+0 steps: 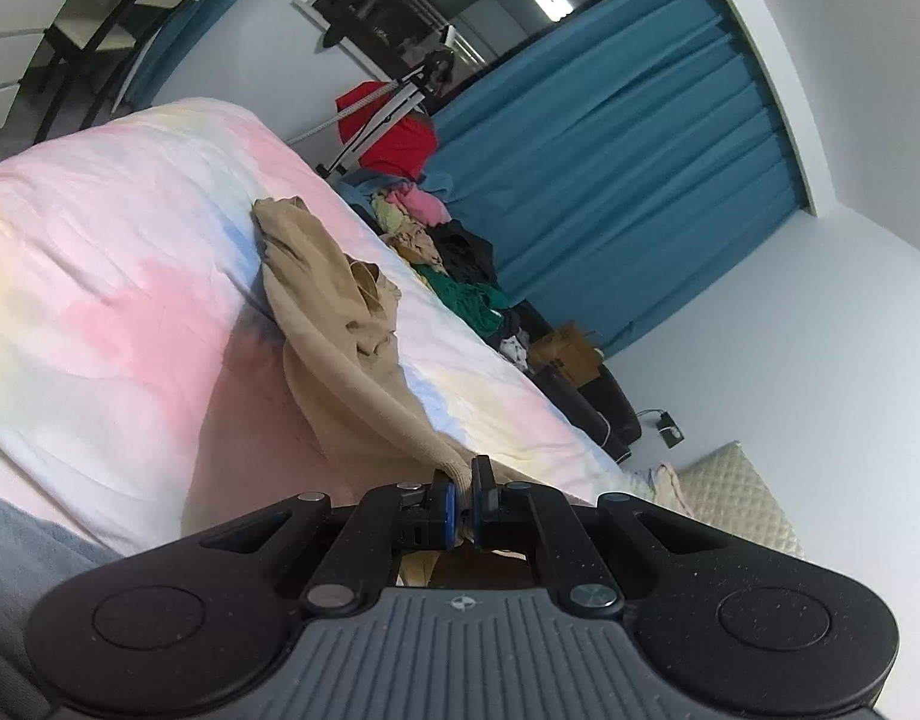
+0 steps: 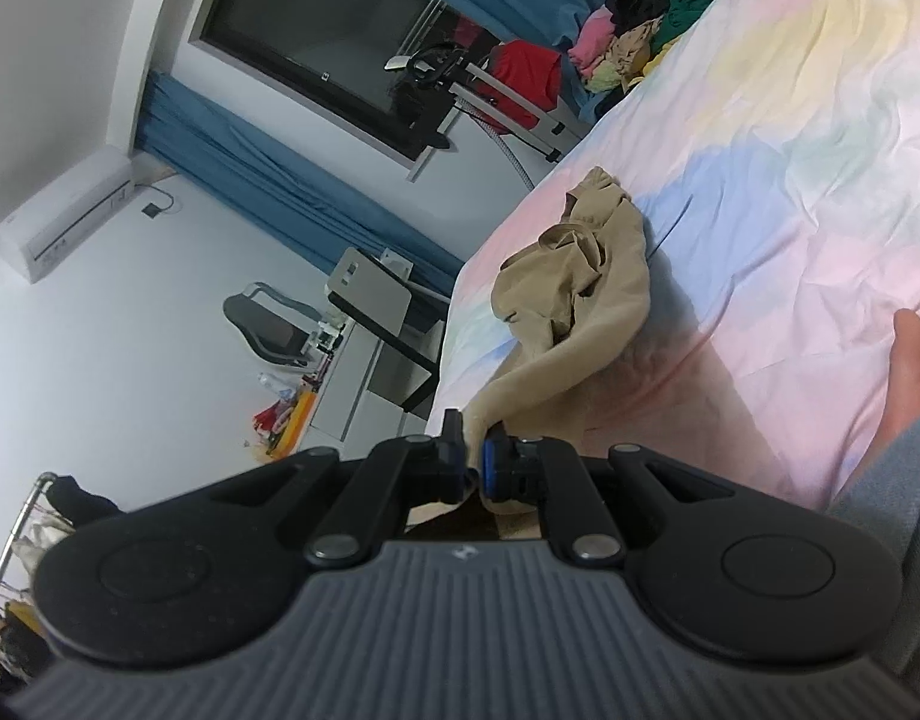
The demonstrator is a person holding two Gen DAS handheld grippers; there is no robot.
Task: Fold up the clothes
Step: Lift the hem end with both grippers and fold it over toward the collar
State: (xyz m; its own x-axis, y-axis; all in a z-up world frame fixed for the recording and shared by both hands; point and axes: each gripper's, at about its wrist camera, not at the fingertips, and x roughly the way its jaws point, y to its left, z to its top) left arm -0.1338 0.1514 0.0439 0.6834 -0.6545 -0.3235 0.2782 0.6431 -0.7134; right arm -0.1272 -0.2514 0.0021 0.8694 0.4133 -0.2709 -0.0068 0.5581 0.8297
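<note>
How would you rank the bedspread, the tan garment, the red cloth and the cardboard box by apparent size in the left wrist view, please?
1. bedspread
2. tan garment, though it runs close to the camera
3. red cloth
4. cardboard box
</note>
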